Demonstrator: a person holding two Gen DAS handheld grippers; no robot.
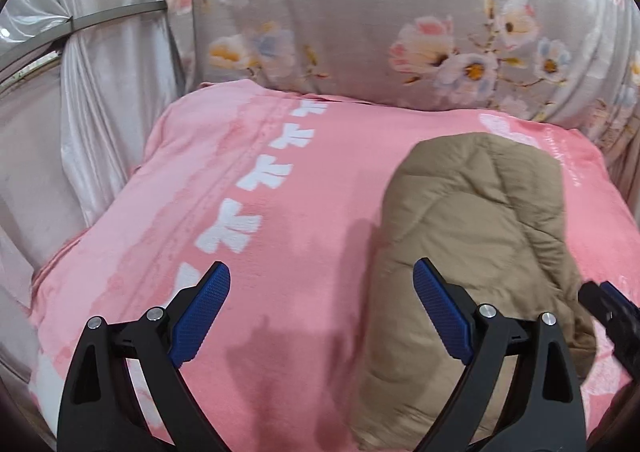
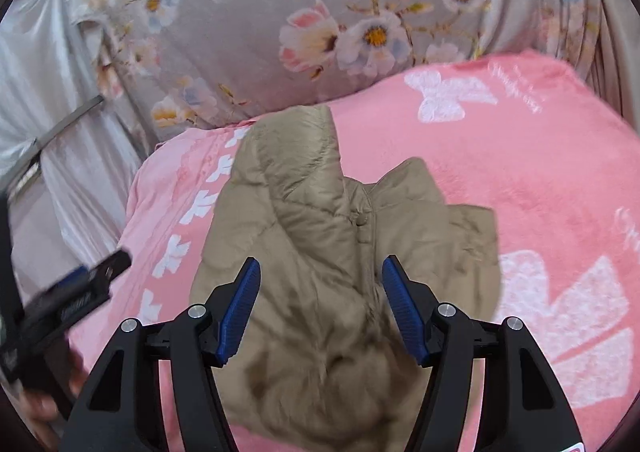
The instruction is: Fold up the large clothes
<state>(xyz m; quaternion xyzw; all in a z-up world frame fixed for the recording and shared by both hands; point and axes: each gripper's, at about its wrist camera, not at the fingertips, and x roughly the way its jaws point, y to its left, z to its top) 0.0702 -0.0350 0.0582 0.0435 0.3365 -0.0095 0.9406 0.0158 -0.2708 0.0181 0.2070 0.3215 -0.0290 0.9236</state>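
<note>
A tan quilted jacket (image 1: 476, 236) lies folded into a long bundle on a pink blanket (image 1: 304, 179) with white bow prints. My left gripper (image 1: 322, 284) is open and empty, hovering above the blanket just left of the jacket. In the right wrist view the jacket (image 2: 320, 252) lies straight ahead, its collar and zipper visible. My right gripper (image 2: 320, 288) is open and empty, hovering over the jacket's near part. The left gripper also shows blurred at the left edge of the right wrist view (image 2: 76, 292).
A grey floral quilt (image 1: 400, 19) is piled behind the pink blanket (image 2: 520, 155). A white satin curtain (image 1: 104, 63) with a grey tie hangs at the left. The right gripper's tip (image 1: 608, 308) shows at the right edge of the left wrist view.
</note>
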